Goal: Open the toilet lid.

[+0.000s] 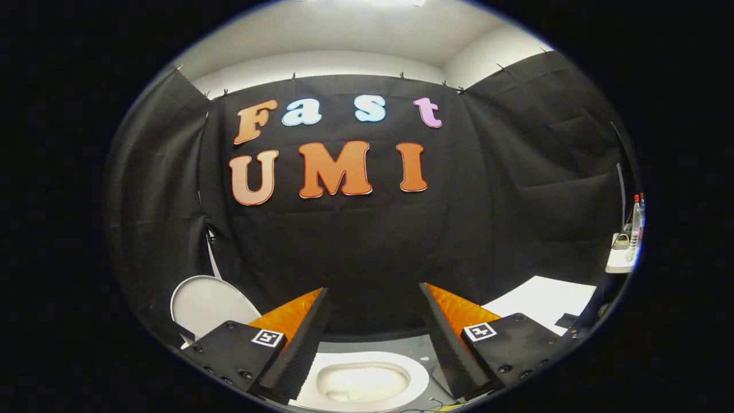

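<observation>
Judging the step: the toilet lid (209,303) stands raised, off to the left beyond the left finger, and the bowl lies uncovered, so the opening looks done or all but done; nothing is being gripped now
Hand-held gripper: the hand-held gripper (373,338) has its fingers (298,344) spread wide with nothing between them; neither finger touches the lid or the seat
Between the fingers: the toilet seat (416,376) and the open bowl sit low, just under and between the two fingers, seen from above; a strip of grey floor (378,344) shows behind the seat
Lid against gripper: the lid is apart from the left finger, behind and to the left of it, tilted back near the cloth; whether it rests fully against anything I cannot tell
Next move: if the lid is not yet leaning at rest, a light push from the left finger would settle it; otherwise the gripper only needs drawing clear, taking care not to knock the lid forward
Further right: a white desk (545,298) lies beyond the right finger; well past it a small shelf (618,264) carries bottles (635,226)
Farthest: the black cloth wall (355,252) closes the booth behind everything
</observation>
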Demonstrator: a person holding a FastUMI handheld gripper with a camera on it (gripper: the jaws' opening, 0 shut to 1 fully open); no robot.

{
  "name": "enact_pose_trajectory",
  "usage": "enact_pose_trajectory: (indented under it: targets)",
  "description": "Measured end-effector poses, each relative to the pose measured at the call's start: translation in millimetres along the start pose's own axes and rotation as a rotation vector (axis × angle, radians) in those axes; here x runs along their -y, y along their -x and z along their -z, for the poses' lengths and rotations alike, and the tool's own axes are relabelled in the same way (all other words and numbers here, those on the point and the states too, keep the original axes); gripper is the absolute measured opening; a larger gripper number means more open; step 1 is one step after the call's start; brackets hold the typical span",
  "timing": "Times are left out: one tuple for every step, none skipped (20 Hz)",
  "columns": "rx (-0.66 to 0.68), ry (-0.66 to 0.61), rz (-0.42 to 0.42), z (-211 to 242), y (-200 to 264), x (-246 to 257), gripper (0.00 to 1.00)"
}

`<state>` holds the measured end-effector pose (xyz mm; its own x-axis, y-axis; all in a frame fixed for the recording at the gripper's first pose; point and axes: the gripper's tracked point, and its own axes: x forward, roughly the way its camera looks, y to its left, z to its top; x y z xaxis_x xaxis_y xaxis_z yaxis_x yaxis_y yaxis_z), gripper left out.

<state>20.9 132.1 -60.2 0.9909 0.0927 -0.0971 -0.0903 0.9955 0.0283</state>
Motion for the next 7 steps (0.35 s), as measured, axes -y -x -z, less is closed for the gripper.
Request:
enact_pose_trajectory:
  targets:
    - [0.000, -0.001, 0.001, -0.1, -0.4, 0.4, 0.98]
    - [0.000, -0.002, 0.005, -0.2, -0.2, 2.1, 0.98]
    - [0.000, -0.002, 0.009, 0.1, -0.6, 3.8, 0.98]
    - [0.000, -0.002, 0.012, 1.0, -0.4, 5.4, 0.98]
    - [-0.003, -0.003, 0.012, 1.8, -0.3, 5.8, 0.98]
    - [-0.003, -0.001, 0.010, 1.7, -0.6, 5.6, 0.98]
    - [0.001, 0.001, 0.014, 0.7, -0.9, 7.4, 0.98]
